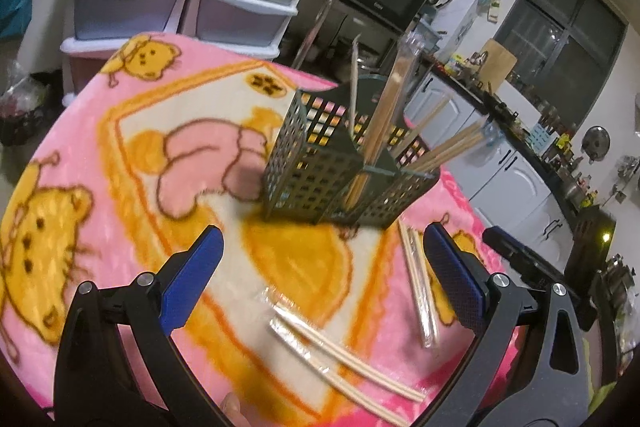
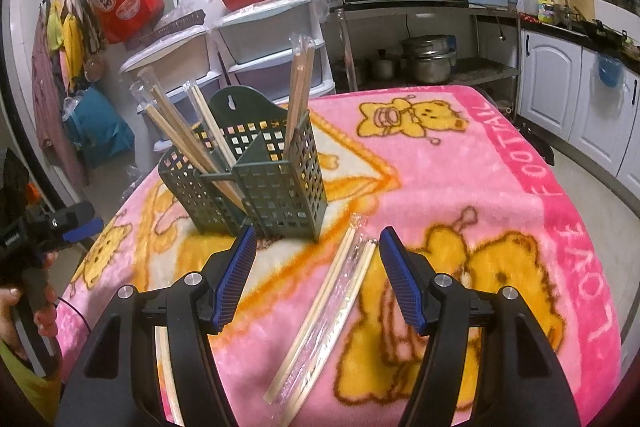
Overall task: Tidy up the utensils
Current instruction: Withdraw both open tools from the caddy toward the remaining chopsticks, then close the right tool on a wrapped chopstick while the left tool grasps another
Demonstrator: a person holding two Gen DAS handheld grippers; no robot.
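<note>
- Tabletop under a pink blanket carries the green utensil holder, already stocked with chopsticks.
- Wrapped chopsticks lie just ahead of the right gripper — long axis running away from it, between its wide, empty jaws.
- Left gripper — jaws wide, empty — faces another pair.

The left tool tilts downward with its blue-padded fingers spread wide and nothing between them. The right tool tilts down likewise, fingers parted and gripping nothing. A hand grips the left tool's handle.
</note>
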